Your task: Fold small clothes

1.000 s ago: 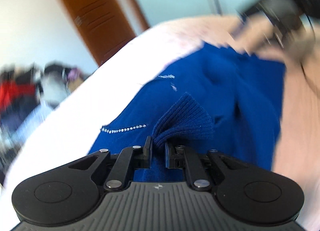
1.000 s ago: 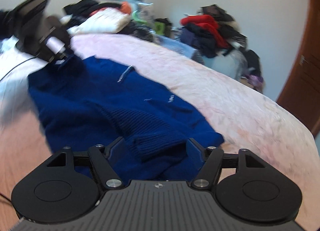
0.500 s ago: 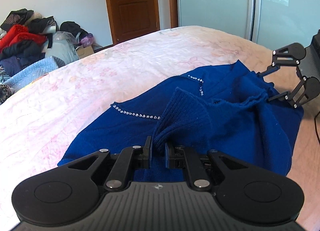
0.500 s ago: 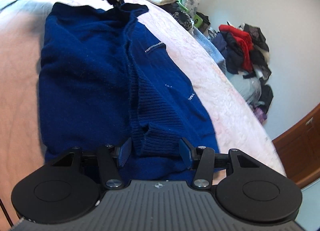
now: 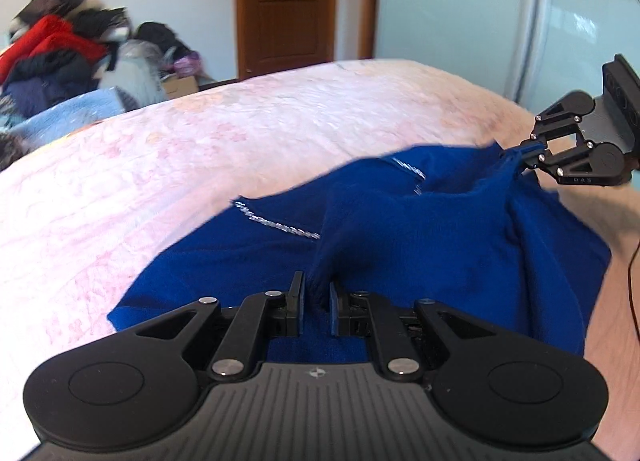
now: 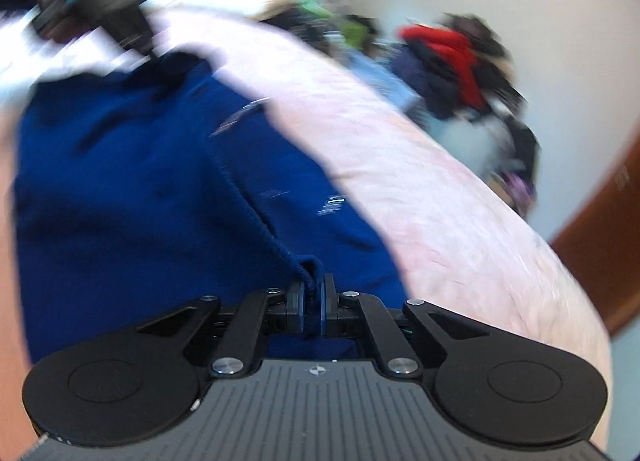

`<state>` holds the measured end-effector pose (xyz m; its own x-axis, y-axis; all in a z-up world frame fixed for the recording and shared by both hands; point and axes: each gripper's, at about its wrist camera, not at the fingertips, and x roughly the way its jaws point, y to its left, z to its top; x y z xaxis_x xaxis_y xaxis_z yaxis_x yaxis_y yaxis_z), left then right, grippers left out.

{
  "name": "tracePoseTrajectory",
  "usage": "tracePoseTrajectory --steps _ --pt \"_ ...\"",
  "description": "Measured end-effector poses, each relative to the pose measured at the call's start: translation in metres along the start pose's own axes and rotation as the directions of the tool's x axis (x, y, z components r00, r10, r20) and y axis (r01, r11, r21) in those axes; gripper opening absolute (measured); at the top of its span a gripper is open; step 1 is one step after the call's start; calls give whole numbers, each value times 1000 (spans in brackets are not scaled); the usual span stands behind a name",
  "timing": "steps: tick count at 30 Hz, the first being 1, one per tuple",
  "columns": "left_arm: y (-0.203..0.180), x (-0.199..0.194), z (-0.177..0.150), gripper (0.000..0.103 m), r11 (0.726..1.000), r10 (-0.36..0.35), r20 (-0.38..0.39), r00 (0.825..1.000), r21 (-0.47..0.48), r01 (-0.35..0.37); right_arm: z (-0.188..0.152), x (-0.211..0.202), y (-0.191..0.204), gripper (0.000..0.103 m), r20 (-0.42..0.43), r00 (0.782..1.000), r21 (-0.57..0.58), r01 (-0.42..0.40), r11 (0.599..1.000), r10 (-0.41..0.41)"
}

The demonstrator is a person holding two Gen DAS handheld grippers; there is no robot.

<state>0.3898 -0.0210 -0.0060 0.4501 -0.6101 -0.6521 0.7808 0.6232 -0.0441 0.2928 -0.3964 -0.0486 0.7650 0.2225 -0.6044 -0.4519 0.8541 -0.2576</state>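
Observation:
A dark blue knit sweater [image 5: 420, 241] with a rhinestone trim lies rumpled on the pink bedspread [image 5: 200, 149]. My left gripper [image 5: 316, 297] is shut on a bunched ribbed part of it, which rises from the jaws. At the far right of the left wrist view, my right gripper [image 5: 528, 153] pinches the sweater's far edge and pulls it up into a peak. In the blurred right wrist view, the right gripper [image 6: 314, 301] has its jaws closing tight on a ribbed edge of the sweater [image 6: 140, 201], with fabric pressed between the pads. The left gripper [image 6: 120, 21] is a dark smear at the top left.
A pile of red and dark clothes [image 5: 52, 57] sits beyond the bed's far side, seen too as a clothes pile [image 6: 448, 61]. A brown door [image 5: 286, 9] and pale wardrobe panels [image 5: 460, 1] stand behind. A thin cable [image 5: 634, 273] hangs at the right edge.
The right gripper's jaws, wide around the ribbed edge before, have closed on it and drawn it up. The left gripper keeps its grip; its view has rolled level and shifted slightly.

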Motion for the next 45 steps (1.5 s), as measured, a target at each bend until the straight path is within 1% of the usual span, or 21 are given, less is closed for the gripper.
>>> tracePoseTrajectory --steps 3,5,6,7,8,9,10,14,18,20,22,24,26,28,31,34,37,39,40,41,45 --pt "17 2 4 11 995 -3 17 1000 -96 4 7 11 -27 5 14 1000 133 -25 991 24" --pt "26 9 5 11 991 38 10 999 -128 -36 5 31 -43 6 -13 999 206 -29 978 32" --pt "30 15 6 11 986 65 -11 998 -152 -66 3 43 -52 13 -43 998 259 -30 965 43" --pt "34 18 6 11 980 88 -26 996 -175 -92 -1 57 -64 29 -93 994 327 -23 945 56" --pt "38 19 6 11 975 93 -31 995 -200 -97 -4 65 -71 37 -140 989 377 13 926 43" --pt "42 17 5 11 971 68 -34 997 -227 -74 -7 65 -77 61 -153 988 430 48 902 20" --pt "45 13 4 11 967 44 -31 999 -251 -50 -11 57 -82 70 -129 992 488 55 871 10" --pt "57 -7 0 12 944 14 -10 1000 -328 -16 -27 19 -101 69 45 995 663 -101 742 94" --pt "72 -3 -2 14 881 -63 -19 998 -470 46 -41 21 -114 71 80 979 800 -174 575 185" --pt "66 7 2 15 886 -82 -35 996 -459 57 -47 22 -117 70 96 972 826 -197 528 213" --pt "58 18 6 17 901 -87 -61 994 -430 52 -47 23 -115 71 73 974 825 -180 535 215" --pt "56 31 8 23 911 -45 -105 993 -413 -2 -42 36 -119 71 56 974 824 -168 540 218" --pt "61 41 6 35 895 -46 -139 989 -445 -21 -44 36 -121 71 57 974 831 -169 530 220" --pt "64 44 6 47 876 -95 -122 988 -482 25 -43 39 -124 71 54 971 830 -173 530 233" --pt "62 46 9 48 873 -108 -111 988 -485 41 -45 40 -127 71 46 970 834 -169 525 239" --pt "61 50 9 47 872 -117 -121 986 -487 44 -49 42 -132 71 83 960 852 -208 480 269" --pt "58 49 10 45 886 -102 -123 987 -463 34 -54 47 -136 70 87 952 867 -217 448 293" --pt "58 49 11 39 889 -91 -119 989 -456 27 -57 51 -138 70 75 952 872 -206 444 296" --pt "56 49 11 22 894 -81 -116 990 -448 20 -57 53 -137 71 72 951 871 -207 445 302" --pt "55 50 11 13 902 -69 -118 991 -432 11 -56 54 -136 71 66 949 867 -207 453 308" --pt "51 54 12 7 914 -39 -141 989 -406 -22 -46 58 -130 70 52 950 846 -206 491 308"
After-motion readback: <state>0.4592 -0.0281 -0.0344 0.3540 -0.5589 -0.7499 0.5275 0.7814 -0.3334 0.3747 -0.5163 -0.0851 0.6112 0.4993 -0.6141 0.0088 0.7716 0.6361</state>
